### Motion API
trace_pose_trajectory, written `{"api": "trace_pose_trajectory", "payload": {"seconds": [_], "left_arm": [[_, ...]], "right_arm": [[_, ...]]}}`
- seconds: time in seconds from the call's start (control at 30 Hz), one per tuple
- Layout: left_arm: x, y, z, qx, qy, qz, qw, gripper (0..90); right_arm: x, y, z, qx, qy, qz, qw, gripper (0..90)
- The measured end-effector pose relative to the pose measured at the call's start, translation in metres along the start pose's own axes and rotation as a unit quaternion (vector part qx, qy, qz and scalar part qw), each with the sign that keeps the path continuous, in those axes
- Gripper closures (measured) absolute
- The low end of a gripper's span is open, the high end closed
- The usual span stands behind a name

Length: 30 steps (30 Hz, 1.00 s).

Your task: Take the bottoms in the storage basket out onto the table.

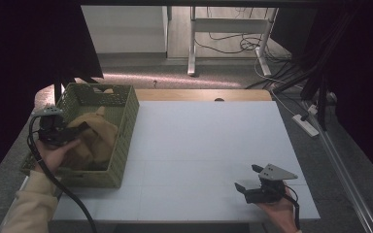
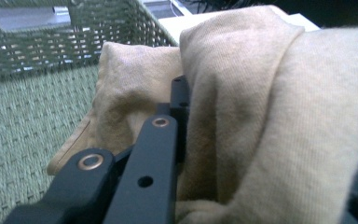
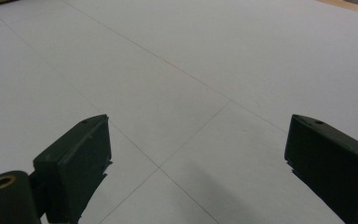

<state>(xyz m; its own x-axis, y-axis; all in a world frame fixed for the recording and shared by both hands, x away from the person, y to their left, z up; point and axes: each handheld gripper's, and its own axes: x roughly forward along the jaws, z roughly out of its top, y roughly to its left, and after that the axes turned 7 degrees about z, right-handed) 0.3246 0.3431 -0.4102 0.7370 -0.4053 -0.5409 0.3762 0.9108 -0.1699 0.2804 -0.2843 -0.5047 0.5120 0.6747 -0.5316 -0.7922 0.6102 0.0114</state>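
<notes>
A tan cloth [image 1: 97, 135] lies bunched in the green woven basket [image 1: 127, 104] at the table's left. My left gripper [image 1: 80, 128] reaches into the basket from its left side and is shut on the tan cloth. In the left gripper view the cloth [image 2: 261, 107] bulges thickly between the jaws, with one black finger [image 2: 179, 100] pressed against its fold and the other mostly hidden at the right edge. My right gripper [image 1: 246, 178] rests low over the white table [image 1: 199, 141] near the front right, open, with nothing between its jaws [image 3: 196, 140].
The basket's woven floor [image 2: 23, 130] and far wall are bare to the left of the cloth. A white tabletop with thin seam lines [image 3: 191, 60] stretches ahead of the right gripper. Beyond the table stand desk legs and floor cables [image 1: 233, 43].
</notes>
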Motion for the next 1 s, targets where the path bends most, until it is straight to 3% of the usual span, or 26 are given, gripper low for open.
{"api": "trace_pose_trajectory", "payload": {"seconds": [0.7,1.0], "left_arm": [[-0.020,-0.009,0.013,-0.007,-0.060,0.006,0.9982,84.1],[-0.029,-0.005,0.016,-0.025,-0.084,0.004,0.9962,84.2]], "right_arm": [[-0.001,0.000,0.000,0.002,-0.001,-0.004,1.0000,7.4],[-0.001,0.000,0.000,0.001,-0.003,-0.004,1.0000,7.4]]}}
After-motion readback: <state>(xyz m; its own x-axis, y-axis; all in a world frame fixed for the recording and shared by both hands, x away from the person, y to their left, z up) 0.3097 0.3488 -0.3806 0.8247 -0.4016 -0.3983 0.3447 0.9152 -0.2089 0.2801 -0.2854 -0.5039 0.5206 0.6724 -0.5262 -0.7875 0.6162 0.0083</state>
